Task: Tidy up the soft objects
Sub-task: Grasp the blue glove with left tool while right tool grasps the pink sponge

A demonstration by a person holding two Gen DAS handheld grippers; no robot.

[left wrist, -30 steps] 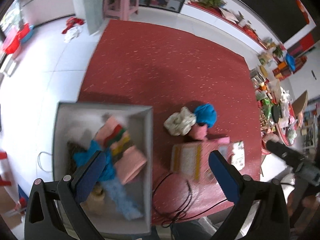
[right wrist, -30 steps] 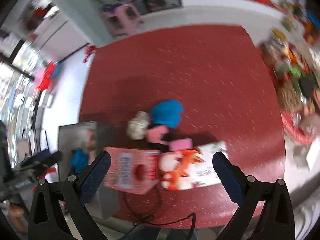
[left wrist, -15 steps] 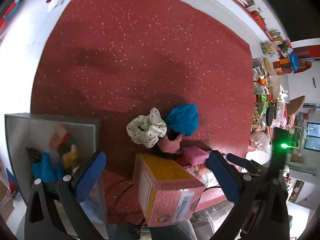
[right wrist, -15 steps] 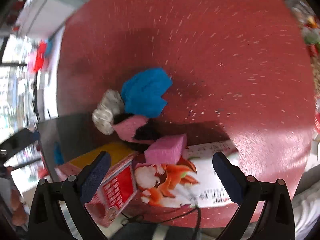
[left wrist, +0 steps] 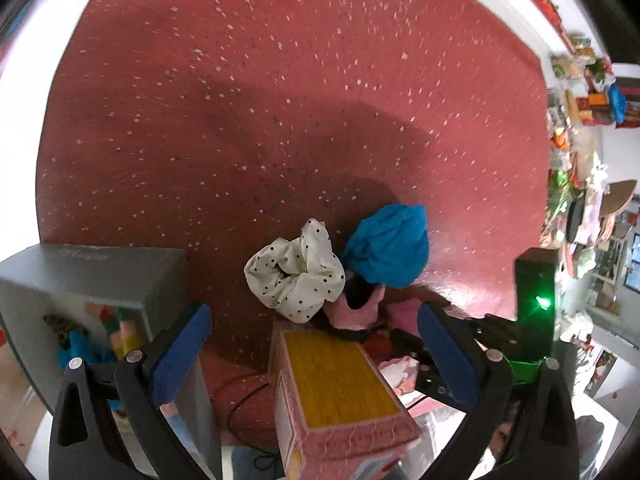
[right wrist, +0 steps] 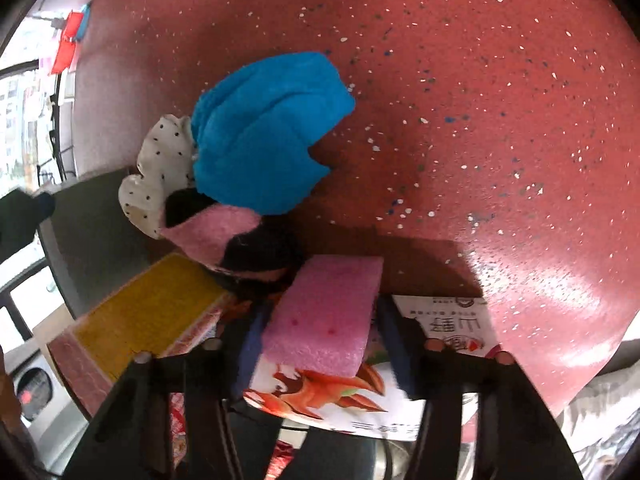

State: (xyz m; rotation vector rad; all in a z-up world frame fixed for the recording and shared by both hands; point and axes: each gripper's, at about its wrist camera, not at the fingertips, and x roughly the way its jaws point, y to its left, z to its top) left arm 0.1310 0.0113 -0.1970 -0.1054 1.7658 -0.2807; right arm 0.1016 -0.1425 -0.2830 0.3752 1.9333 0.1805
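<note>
My right claw has just been closing, and its blue pads now sit on either long side of the pink sponge, a porous, pale pink rectangular block. I cannot tell for certain whether both pads press it, since a thin gap seems to show on the right. The sponge sits lower centre of the right view, atop a printed white box with an orange fox, its long axis running from the claw up toward the frame's top, tilted slightly right. Just above it lie a pink-and-black fuzzy piece, a blue cloth and a dotted white scrunchie. My left claw hangs open over a pink box with a yellow top.
</note>
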